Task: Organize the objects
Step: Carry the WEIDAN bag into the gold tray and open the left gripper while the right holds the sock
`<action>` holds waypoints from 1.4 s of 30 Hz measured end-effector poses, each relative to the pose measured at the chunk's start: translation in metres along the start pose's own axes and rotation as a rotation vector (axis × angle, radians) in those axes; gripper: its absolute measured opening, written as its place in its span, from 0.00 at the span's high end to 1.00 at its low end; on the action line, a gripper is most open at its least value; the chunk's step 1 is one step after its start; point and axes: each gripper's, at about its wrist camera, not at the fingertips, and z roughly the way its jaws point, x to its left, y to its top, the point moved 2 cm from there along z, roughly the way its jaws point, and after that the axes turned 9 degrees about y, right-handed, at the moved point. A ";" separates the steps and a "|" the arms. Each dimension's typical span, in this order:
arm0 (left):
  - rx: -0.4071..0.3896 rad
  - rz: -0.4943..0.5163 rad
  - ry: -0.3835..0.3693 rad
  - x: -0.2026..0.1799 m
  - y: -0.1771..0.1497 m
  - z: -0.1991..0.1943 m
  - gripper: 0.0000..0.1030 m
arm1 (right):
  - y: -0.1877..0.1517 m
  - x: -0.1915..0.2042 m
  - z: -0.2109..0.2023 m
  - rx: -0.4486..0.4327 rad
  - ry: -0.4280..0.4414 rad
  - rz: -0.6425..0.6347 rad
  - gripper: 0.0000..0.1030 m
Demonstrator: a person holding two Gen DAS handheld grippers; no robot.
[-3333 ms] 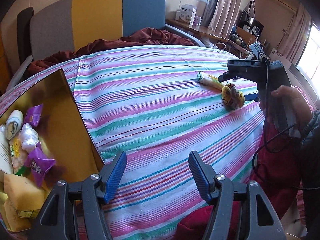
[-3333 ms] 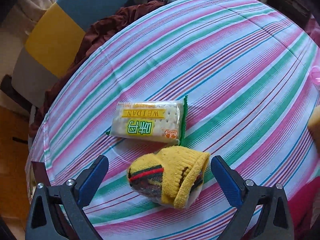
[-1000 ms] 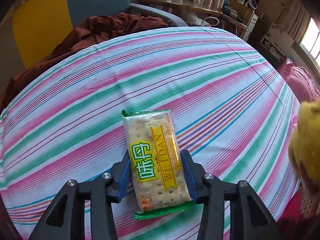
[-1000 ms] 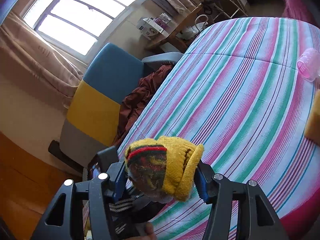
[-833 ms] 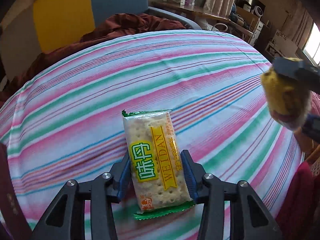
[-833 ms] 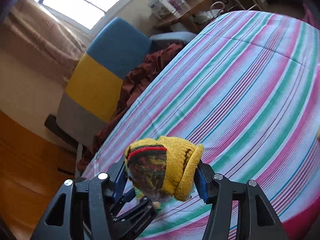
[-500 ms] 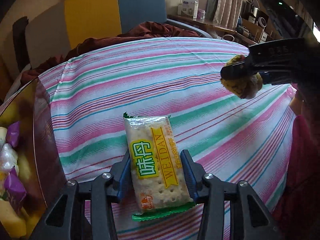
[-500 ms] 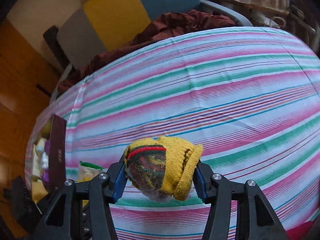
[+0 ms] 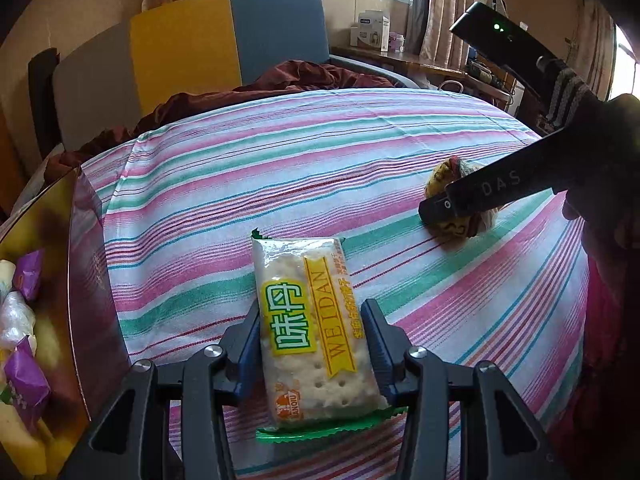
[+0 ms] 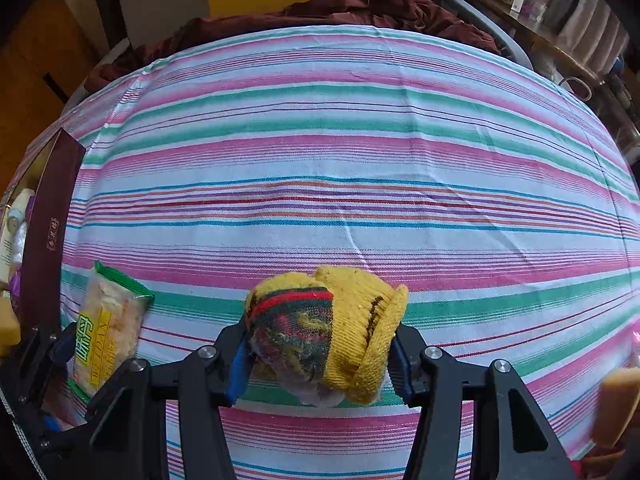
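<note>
My left gripper (image 9: pixel 312 344) is shut on a clear pack of crackers (image 9: pixel 312 320) with a yellow and green label, held above the striped cloth. The same pack shows at the lower left of the right wrist view (image 10: pixel 104 324). My right gripper (image 10: pixel 320 350) is shut on a rolled yellow knitted sock (image 10: pixel 328 328) with red and green bands. In the left wrist view the sock (image 9: pixel 460 200) hangs in the right gripper's fingers (image 9: pixel 480 192) at the right, just above the cloth.
A gold-lined dark red box (image 9: pixel 88 272) with several wrapped sweets and snacks sits at the left edge, also in the right wrist view (image 10: pixel 44 224). The striped cloth (image 10: pixel 360 160) covers the table. A yellow and blue chair (image 9: pixel 224 36) with a maroon cloth stands behind.
Both grippers took hold of their objects and lifted them. Over the last second both swung left toward the box; the right gripper with the sock has come lower, near the cloth.
</note>
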 end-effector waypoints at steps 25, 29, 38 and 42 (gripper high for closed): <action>-0.066 0.019 0.015 -0.002 -0.008 -0.006 0.54 | -0.006 0.012 0.026 0.005 -0.062 -0.065 0.43; -0.066 0.019 0.015 -0.002 -0.009 -0.006 0.54 | -0.007 0.014 0.028 0.003 -0.066 -0.077 0.43; -0.013 0.013 0.024 -0.002 -0.012 -0.014 0.54 | -0.007 0.010 0.025 -0.003 -0.060 -0.087 0.41; -0.027 -0.016 -0.015 0.002 -0.006 -0.036 0.54 | -0.008 0.011 0.025 -0.006 -0.062 -0.091 0.40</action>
